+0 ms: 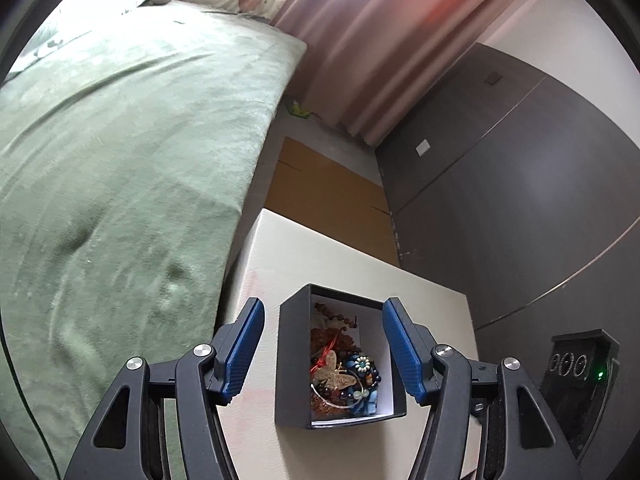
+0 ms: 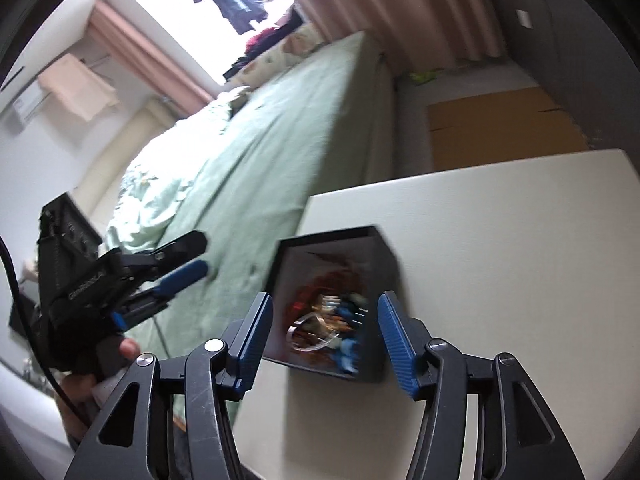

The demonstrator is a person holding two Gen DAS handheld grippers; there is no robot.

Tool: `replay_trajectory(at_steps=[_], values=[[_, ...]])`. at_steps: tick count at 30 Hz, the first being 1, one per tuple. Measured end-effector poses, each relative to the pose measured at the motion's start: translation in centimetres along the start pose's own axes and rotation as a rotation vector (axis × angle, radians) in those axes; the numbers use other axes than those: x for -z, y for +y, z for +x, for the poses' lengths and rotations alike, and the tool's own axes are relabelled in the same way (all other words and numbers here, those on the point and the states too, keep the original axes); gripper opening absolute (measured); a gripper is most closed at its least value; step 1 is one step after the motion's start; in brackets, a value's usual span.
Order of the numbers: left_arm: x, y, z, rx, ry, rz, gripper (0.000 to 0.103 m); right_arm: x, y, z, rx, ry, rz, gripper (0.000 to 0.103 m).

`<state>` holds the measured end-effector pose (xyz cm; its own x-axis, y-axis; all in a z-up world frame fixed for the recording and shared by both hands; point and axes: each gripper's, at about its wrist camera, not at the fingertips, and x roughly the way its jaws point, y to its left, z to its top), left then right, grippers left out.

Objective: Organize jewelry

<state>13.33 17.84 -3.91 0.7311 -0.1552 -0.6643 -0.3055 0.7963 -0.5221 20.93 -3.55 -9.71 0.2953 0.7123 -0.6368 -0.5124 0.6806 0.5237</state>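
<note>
Left wrist view: left gripper (image 1: 323, 354) spread wide, empty, above black box (image 1: 292, 360) of mixed jewelry (image 1: 344, 376) near table (image 1: 320, 256) left edge, beside bed (image 1: 120, 160). Right wrist view: right gripper (image 2: 324, 344) wide, empty, over same box (image 2: 380, 264); pic blurred

Both wrist views close above the shared jewelry box (image 1: 340, 356) (right blurred)

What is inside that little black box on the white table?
The black box holds tangled jewelry: a gold butterfly piece, a blue flower ornament and reddish-brown beads. Whatever lies beneath the pile is hidden.
</note>
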Motion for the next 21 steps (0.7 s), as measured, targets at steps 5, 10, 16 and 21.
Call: replay_trajectory(at_steps=[5, 10, 16, 21], values=[[1.0, -1.0, -0.4, -0.036, -0.017, 0.022, 0.076, 0.3, -1.4, -3.3, 0.052, -0.069, 0.041, 0.074], [2.5, -2.9, -1.0, -0.053, -0.041, 0.071, 0.084, 1.2, -1.6, -5.7, 0.104, -0.085, 0.033, 0.077], [4.7, -5.8, -2.7, -0.081, -0.075, 0.172, 0.088, 2.6, -2.0, -7.8, 0.166, -0.079, 0.026, 0.091], [6.3, -7.7, -4.3, -0.082, -0.127, 0.220, 0.101, 3.2, -2.3, -10.2, 0.192, -0.112, 0.029, 0.103]])
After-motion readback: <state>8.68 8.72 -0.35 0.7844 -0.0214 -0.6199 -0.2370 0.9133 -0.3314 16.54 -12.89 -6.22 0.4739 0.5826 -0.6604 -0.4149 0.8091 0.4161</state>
